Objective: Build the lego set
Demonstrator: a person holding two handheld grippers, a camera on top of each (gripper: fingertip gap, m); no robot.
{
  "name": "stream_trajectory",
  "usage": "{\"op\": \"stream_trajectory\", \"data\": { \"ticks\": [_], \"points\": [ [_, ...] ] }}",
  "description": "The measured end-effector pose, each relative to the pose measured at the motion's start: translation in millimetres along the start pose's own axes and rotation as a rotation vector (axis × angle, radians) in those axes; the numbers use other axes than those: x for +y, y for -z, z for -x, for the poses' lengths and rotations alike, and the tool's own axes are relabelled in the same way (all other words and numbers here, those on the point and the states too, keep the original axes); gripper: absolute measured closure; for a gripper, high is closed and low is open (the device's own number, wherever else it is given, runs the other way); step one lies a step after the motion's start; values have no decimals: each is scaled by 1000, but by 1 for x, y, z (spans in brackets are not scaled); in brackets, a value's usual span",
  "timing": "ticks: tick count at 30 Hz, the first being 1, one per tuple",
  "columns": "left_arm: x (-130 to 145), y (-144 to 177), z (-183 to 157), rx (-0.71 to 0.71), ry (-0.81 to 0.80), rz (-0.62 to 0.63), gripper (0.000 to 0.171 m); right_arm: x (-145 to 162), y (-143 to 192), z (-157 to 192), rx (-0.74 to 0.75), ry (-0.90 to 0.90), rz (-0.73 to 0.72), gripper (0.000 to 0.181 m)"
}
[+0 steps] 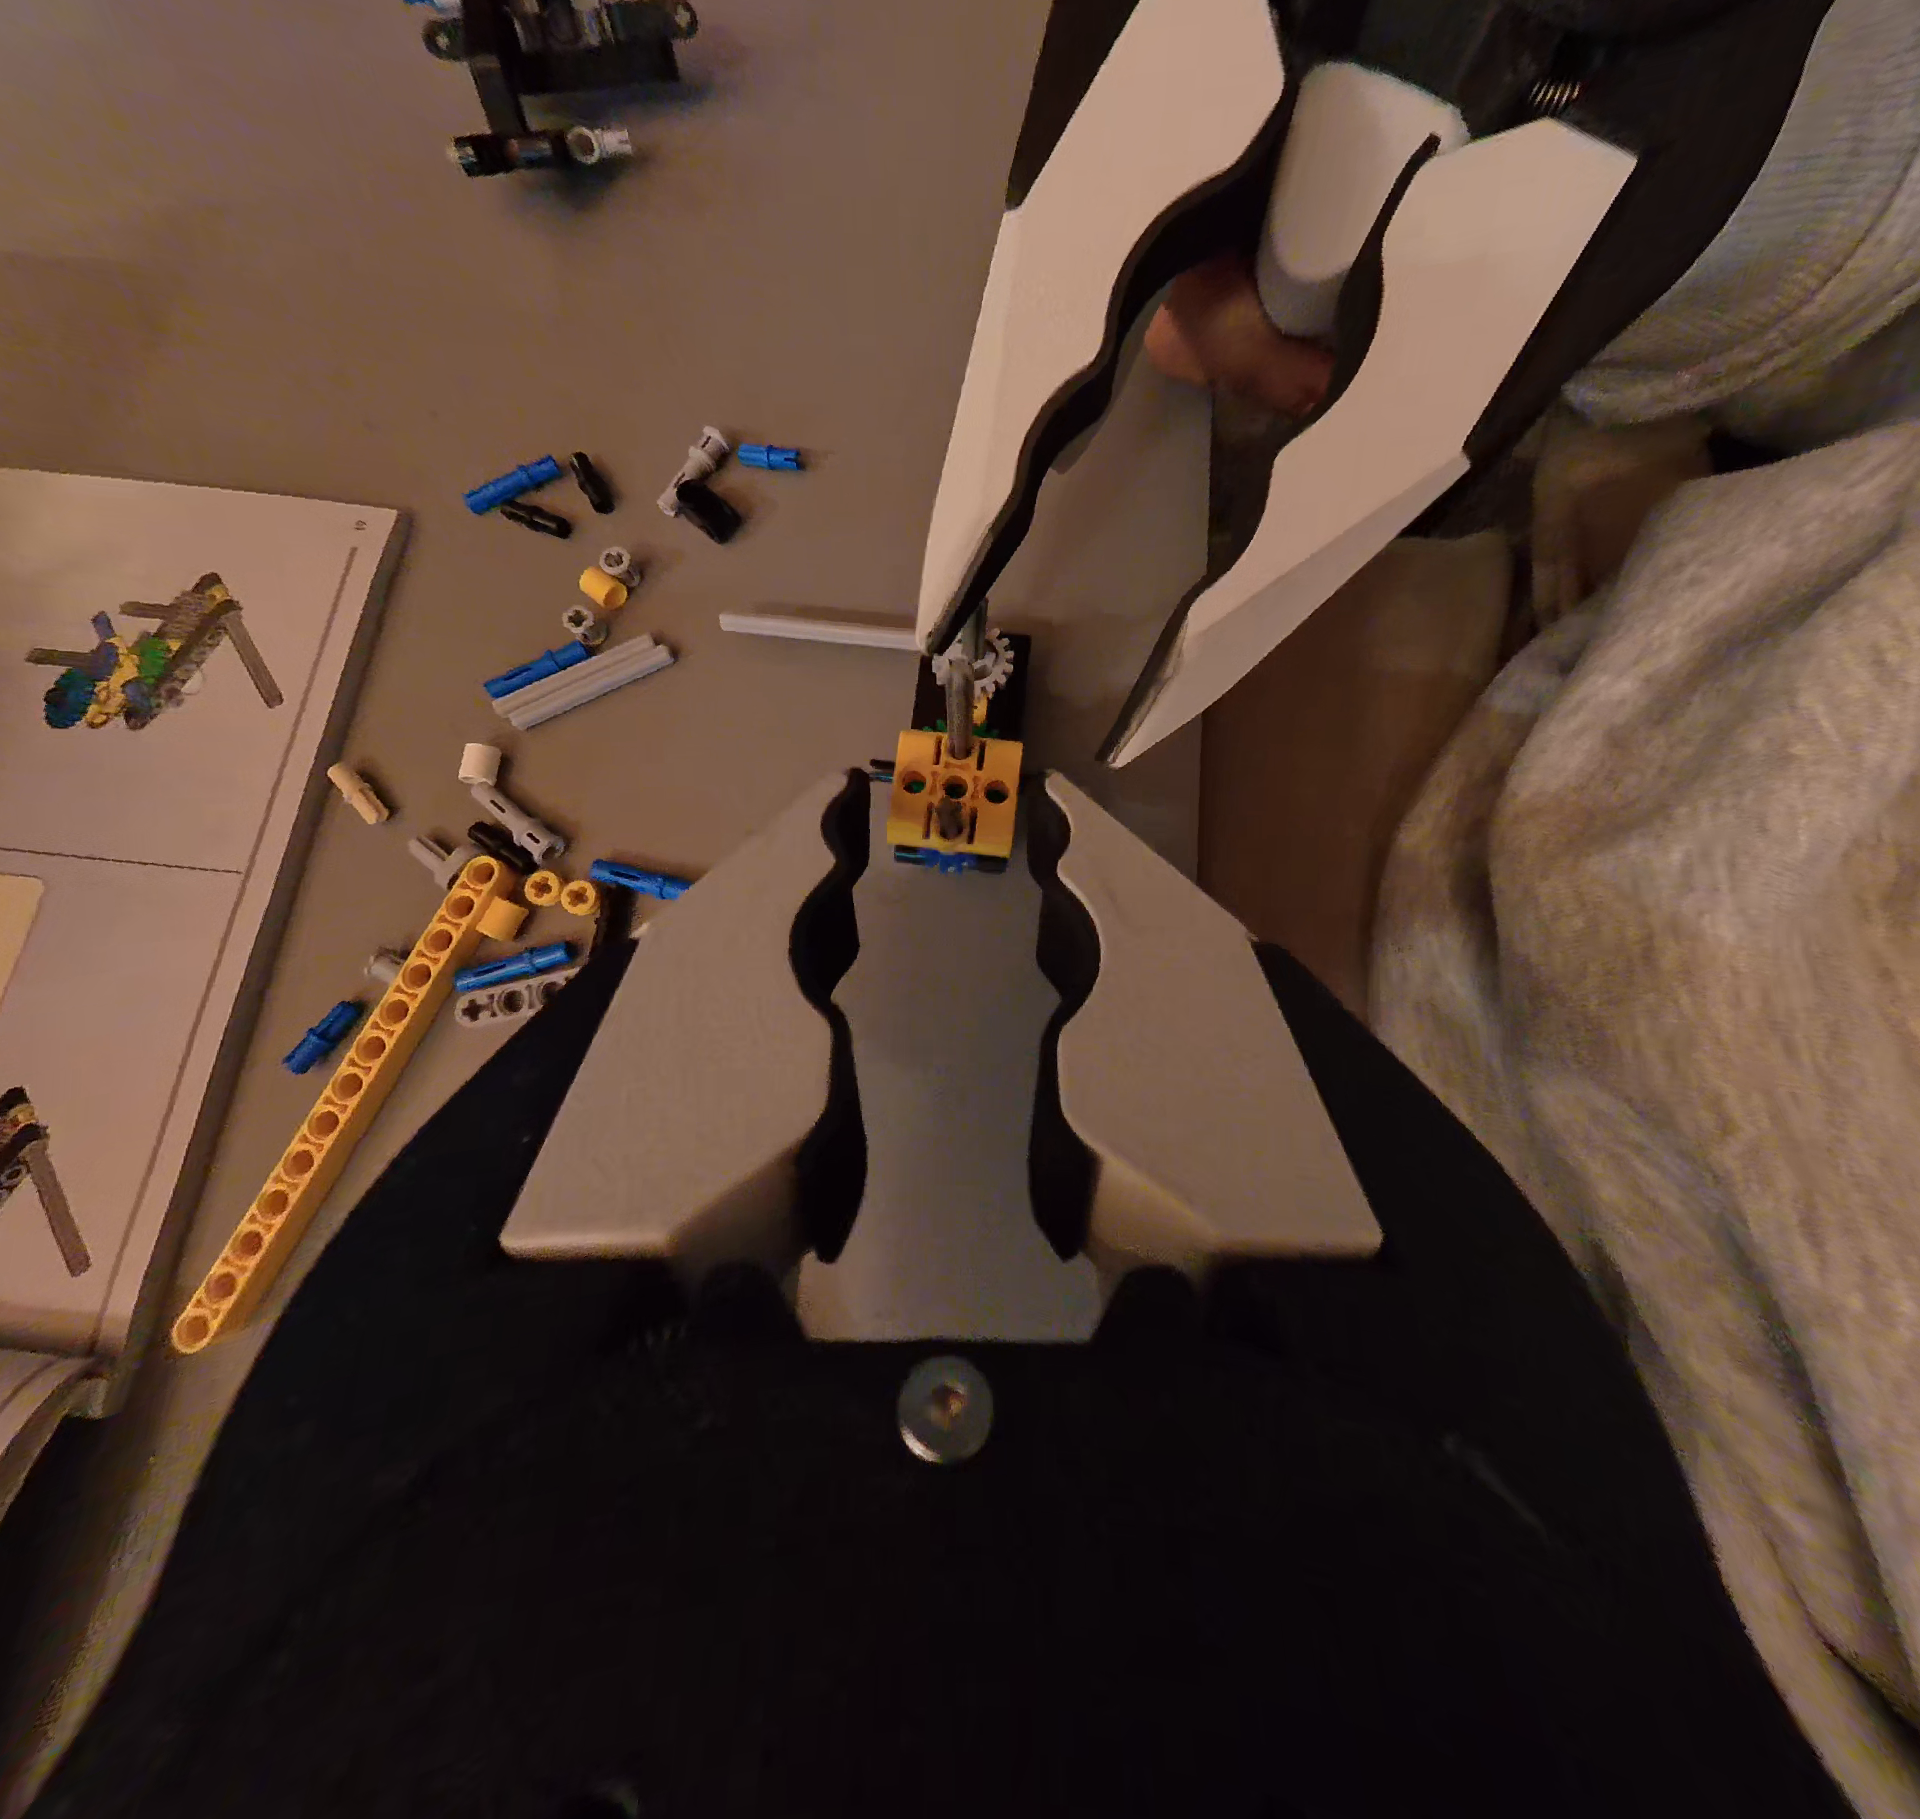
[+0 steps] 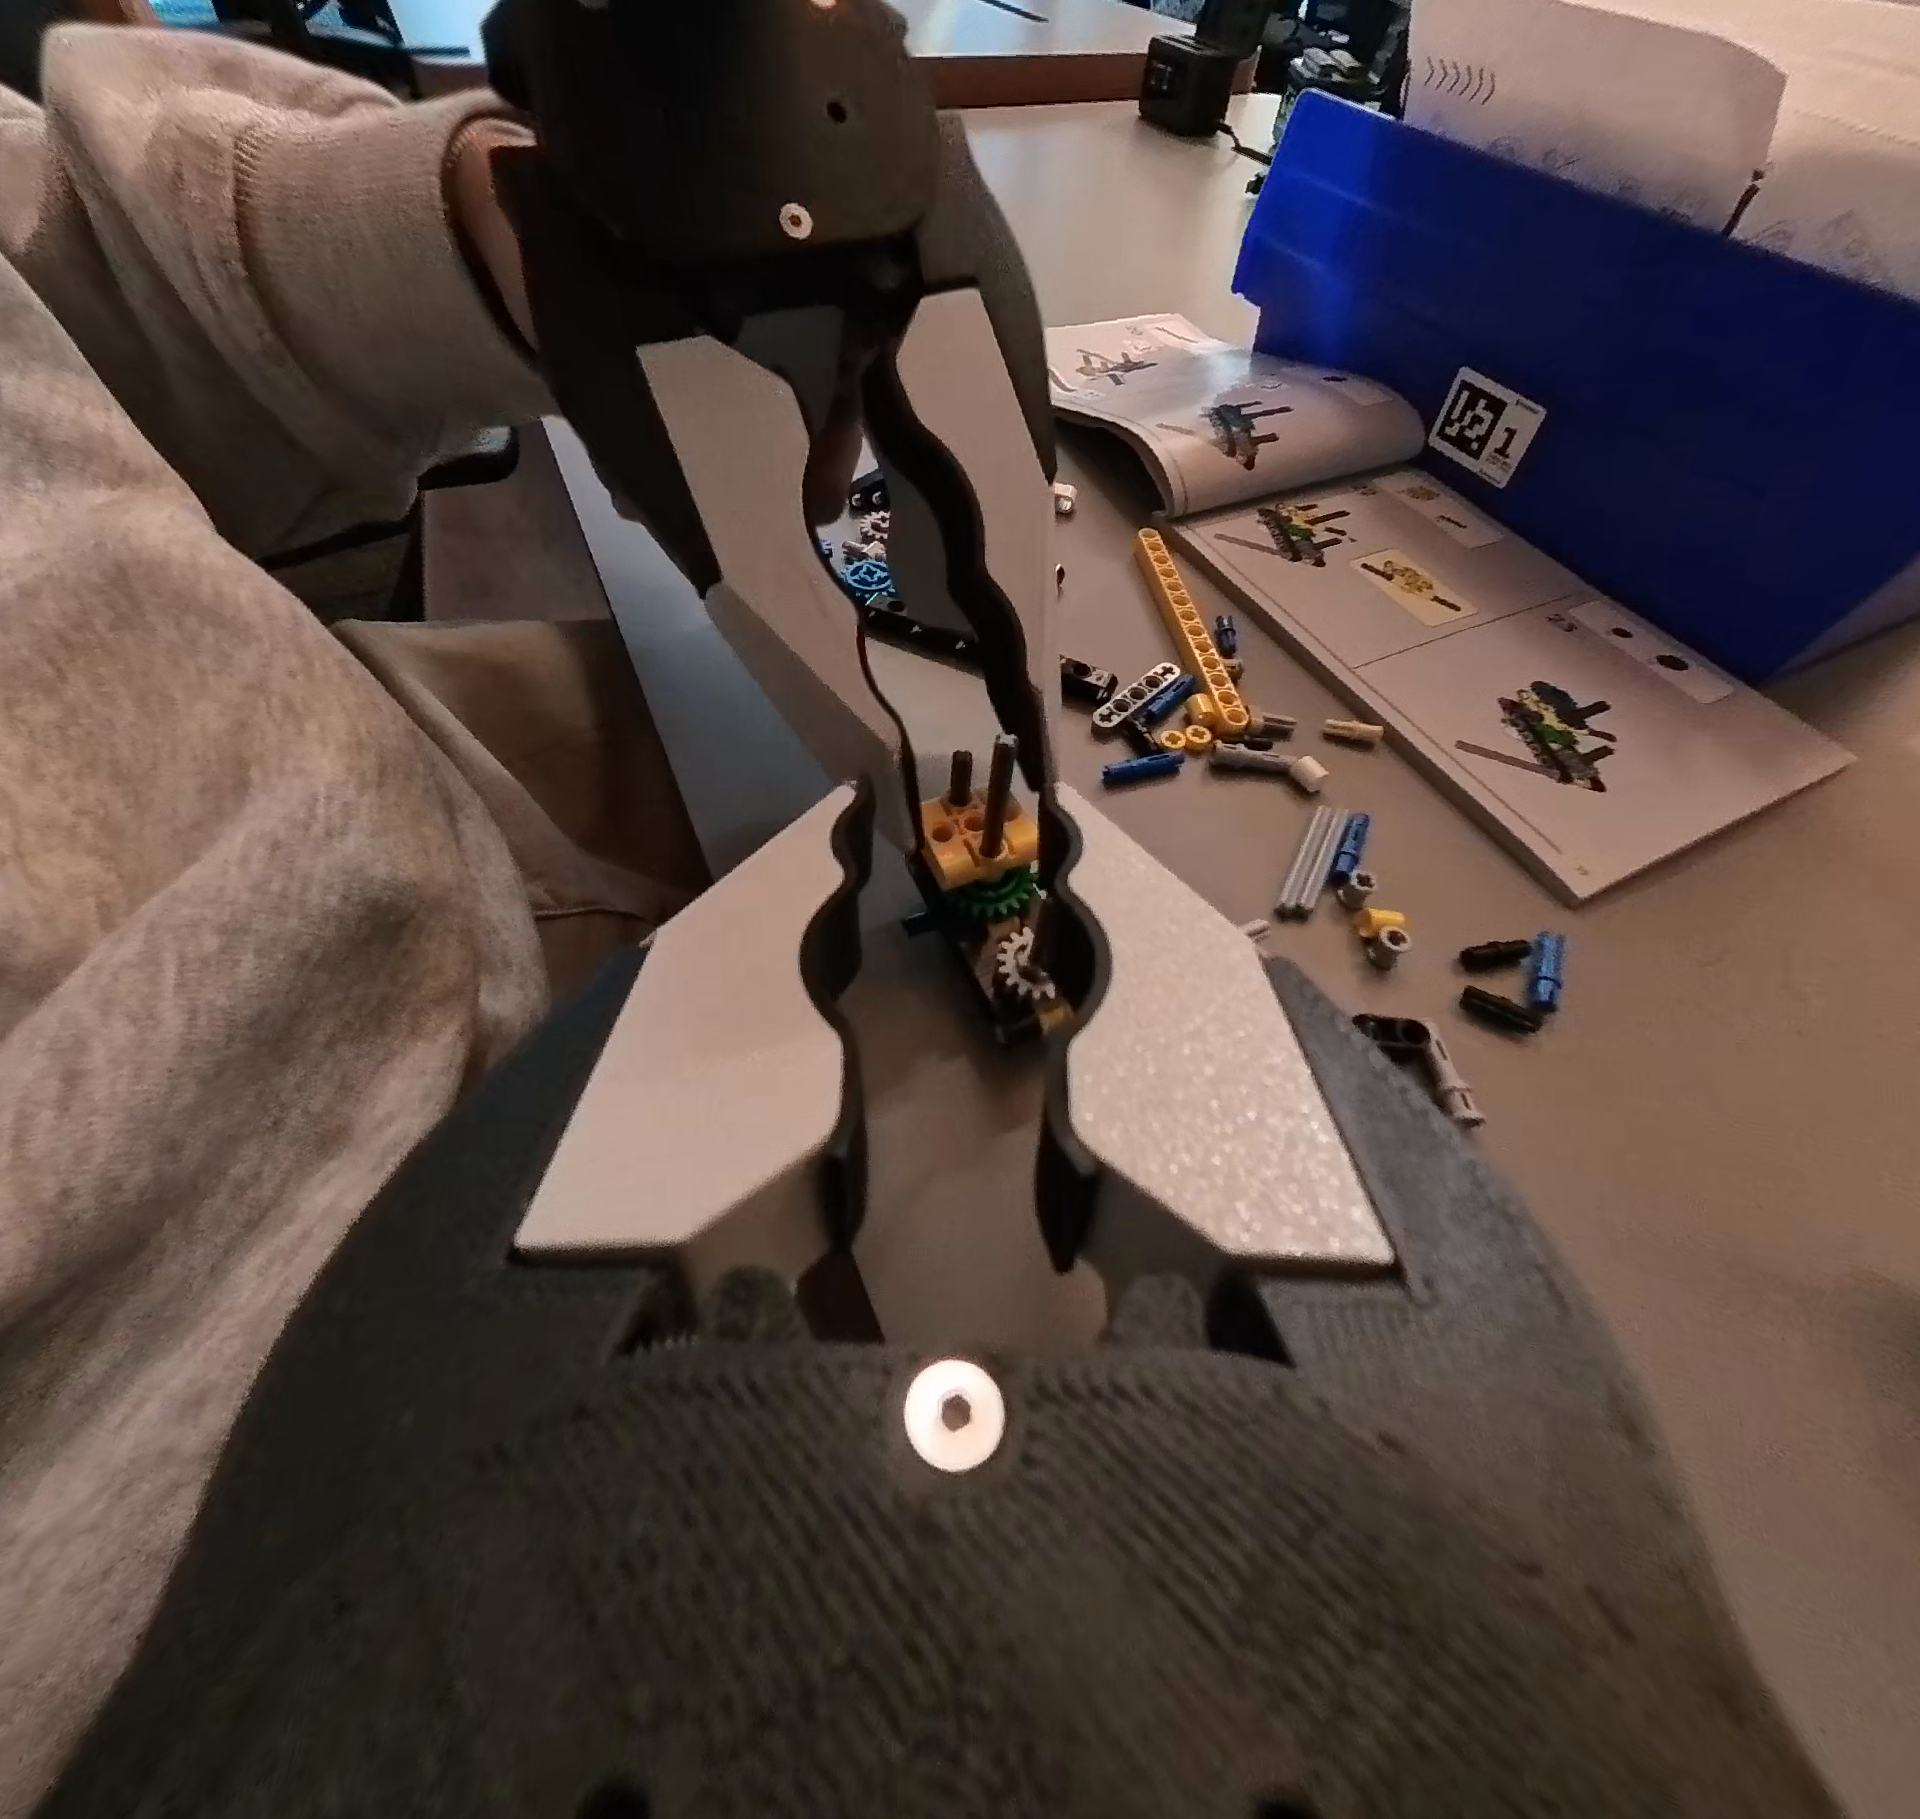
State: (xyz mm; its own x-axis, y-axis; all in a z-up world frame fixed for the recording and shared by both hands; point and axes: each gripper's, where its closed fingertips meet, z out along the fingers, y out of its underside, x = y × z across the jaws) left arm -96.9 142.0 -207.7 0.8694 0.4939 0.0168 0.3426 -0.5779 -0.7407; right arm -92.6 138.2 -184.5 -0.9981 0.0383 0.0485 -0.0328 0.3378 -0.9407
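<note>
Our left gripper clamps the yellow gear assembly. Our right gripper is apart around its axle. Loose parts lie nearby.

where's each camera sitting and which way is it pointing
Left wrist view: on the left claw, looking steeply down at the table; its fingers flank the small gear assembly. The right claw comes in from above, with a grey sleeve to the right.
Right wrist view: on the right claw, looking forward across the table toward the blue bin; the left claw and a grey sleeve show.
Shared: the gear assembly, long yellow beam, instruction booklet, loose pins.
</note>
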Motion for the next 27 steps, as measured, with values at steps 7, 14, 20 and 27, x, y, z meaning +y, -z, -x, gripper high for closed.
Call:
{"op": "stream_trajectory", "data": {
  "ticks": [7, 14, 20, 27],
  "points": [
    [1, -2, 1, 22, 26, -25, 147, 0, 0, 0, 2, 0, -1, 151],
    [3, -2, 0, 36, 38, -23, 147, 0, 1, 0, 2, 2, 1, 151],
    [5, -4, -1, 51, 59, -14, 145, 0, 1, 0, 0, 0, -2, 151],
    [2, -2, -3, 81, 102, -51, 129, -1, 3, 0, -3, -7, -14, 150]
  ]
}}
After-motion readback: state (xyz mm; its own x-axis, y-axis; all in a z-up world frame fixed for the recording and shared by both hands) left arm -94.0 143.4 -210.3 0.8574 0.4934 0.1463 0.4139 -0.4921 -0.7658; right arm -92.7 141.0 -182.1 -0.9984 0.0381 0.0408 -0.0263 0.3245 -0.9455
